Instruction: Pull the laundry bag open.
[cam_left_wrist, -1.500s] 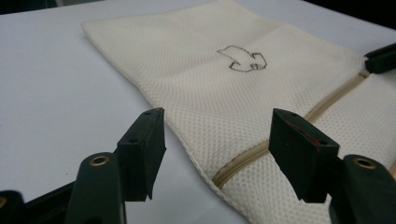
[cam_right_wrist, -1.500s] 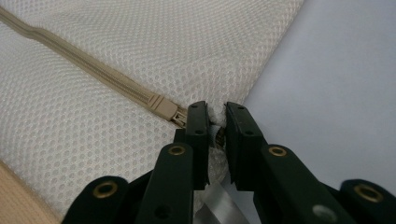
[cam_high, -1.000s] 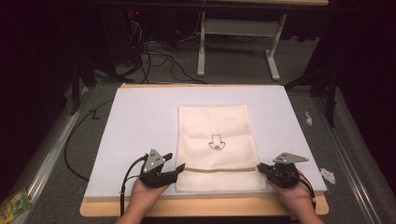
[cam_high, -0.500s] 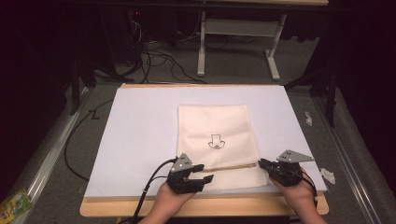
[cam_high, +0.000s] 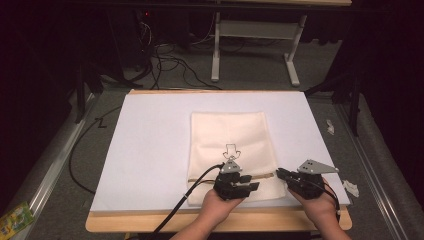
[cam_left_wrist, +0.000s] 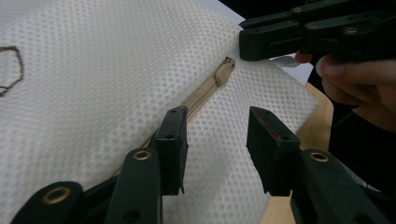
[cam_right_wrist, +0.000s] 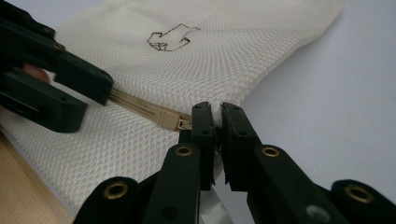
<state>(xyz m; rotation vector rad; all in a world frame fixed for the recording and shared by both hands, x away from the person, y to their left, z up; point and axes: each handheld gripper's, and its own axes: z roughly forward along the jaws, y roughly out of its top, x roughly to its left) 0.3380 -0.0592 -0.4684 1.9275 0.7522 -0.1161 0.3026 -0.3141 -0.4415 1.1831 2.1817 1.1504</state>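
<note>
Nearest the person, at the front edge of the desk (cam_high: 150, 222), both hands work on the near end of a cream mesh bag (cam_high: 227, 131) that lies flat on a white sheet (cam_high: 150, 150).

The right tongs (cam_right_wrist: 214, 122) are pinched tight on the bag's right edge, just past the end of the tan zipper (cam_left_wrist: 201, 95). In my reading that grip is an anchor: it keeps the cloth taut and stops the bag from sliding when the zipper is worked. In the high view the same right tongs (cam_high: 281, 173) sit at the bag's right border, held level and low over the sheet.

The left tongs (cam_left_wrist: 215, 135) hover over the middle of the zipper line, jaws partly apart with one pad on each side of the tan band. They have just been closing in, yet nothing is pressed between them; only mesh lies beneath the gap. The slider (cam_left_wrist: 224, 71) sits further along, close to the right tongs, so the left hand (cam_high: 220, 202) seems to be lining up along the zipper to reach it.

Beyond the hands the rest of the bag stretches away smooth, with a small drawn figure (cam_high: 231, 150) on it. Farther off stand a pale frame (cam_high: 250, 45) and loose cables (cam_high: 165, 55) on the dark floor.
</note>
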